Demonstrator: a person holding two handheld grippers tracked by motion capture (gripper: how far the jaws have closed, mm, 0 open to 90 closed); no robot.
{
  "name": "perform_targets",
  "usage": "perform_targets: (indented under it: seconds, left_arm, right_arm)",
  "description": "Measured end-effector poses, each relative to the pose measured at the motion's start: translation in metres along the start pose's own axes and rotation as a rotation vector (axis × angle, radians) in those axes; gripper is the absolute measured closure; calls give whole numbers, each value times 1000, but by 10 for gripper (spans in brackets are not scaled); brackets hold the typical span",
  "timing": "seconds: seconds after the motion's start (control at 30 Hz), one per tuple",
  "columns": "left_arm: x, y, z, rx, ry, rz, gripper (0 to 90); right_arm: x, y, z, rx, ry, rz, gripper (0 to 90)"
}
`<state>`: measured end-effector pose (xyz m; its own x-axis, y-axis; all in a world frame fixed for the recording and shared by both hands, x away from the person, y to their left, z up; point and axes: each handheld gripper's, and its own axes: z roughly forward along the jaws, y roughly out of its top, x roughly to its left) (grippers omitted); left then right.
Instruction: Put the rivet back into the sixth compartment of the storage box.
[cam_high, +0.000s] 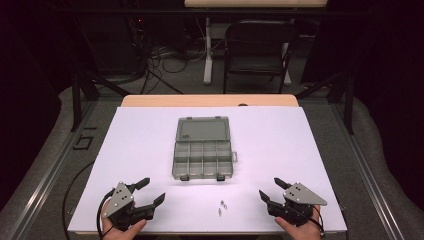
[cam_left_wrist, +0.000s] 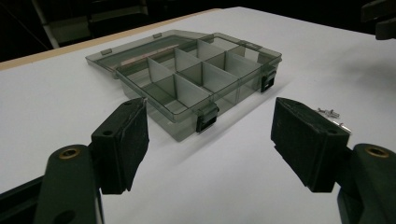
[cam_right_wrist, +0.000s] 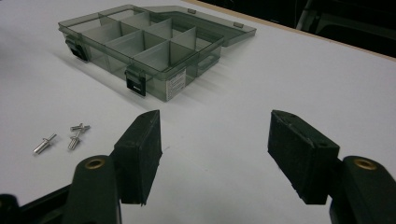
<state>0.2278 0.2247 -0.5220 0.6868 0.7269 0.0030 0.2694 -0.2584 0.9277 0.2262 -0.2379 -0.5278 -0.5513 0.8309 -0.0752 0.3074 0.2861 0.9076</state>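
Both grippers at near edge, left (cam_high: 150, 191) and right (cam_high: 270, 191) | jaws wide, empty | rivets (cam_high: 221, 207) between | open organizer box (cam_high: 203, 150) mid-sheet, bare room around.

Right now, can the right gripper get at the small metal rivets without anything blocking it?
Probably yes. The right gripper is open, and bare white table lies between it and the rivets; the organizer box sits farther back.
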Motion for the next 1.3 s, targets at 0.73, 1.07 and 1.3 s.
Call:
perform_targets:
  seconds: [0.73, 1.07, 1.3]
  left_arm:
    - [2, -4, -2, 36, 6, -34, 258]
    - [1, -2, 6, 60, -16, -20, 277]
    - [0, -2, 7, 66, -34, -32, 294]
  right_arm:
    - [18, 13, 20, 157, 119, -53, 486]
    - [34, 19, 41, 254, 219, -75, 522]
    - [52, 26, 54, 294, 267, -114, 590]
